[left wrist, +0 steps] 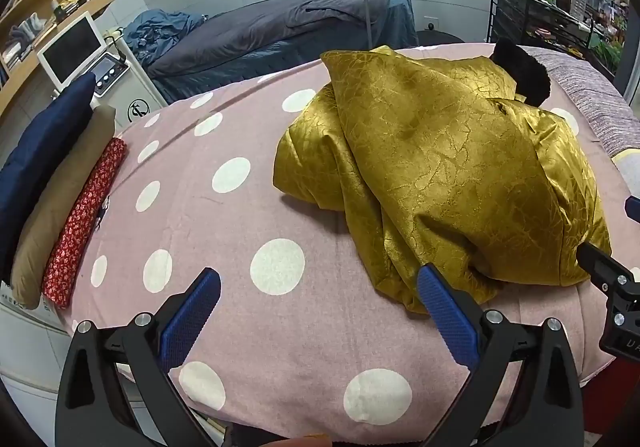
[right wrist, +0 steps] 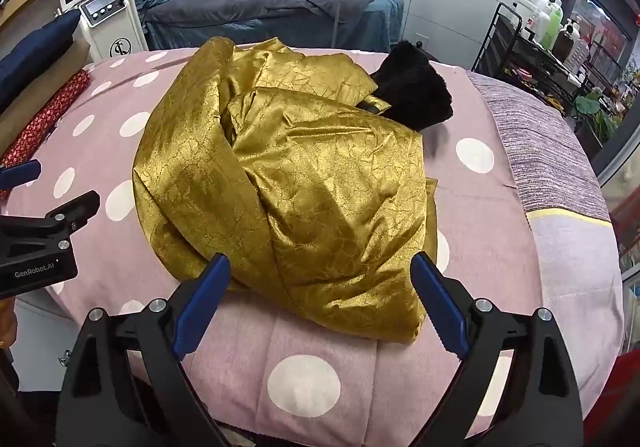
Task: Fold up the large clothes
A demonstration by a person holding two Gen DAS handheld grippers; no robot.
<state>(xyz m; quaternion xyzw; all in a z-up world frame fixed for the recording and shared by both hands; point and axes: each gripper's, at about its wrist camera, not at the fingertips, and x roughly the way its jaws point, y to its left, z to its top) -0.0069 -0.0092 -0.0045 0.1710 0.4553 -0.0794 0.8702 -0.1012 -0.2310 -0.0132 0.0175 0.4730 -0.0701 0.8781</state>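
A large shiny gold garment lies crumpled in a heap on a pink bedspread with white dots. A black furry collar shows at its far end. My left gripper hovers open over bare bedspread, just left of the garment's near edge. My right gripper stands open, its blue pads on either side of the garment's near hem without pressing it. Each gripper shows at the edge of the other's view.
Folded cloths lie along the bed's left edge: navy, tan and red floral. A striped grey blanket covers the right side. Beyond stand a white machine with a screen, a second bed and a bottle rack.
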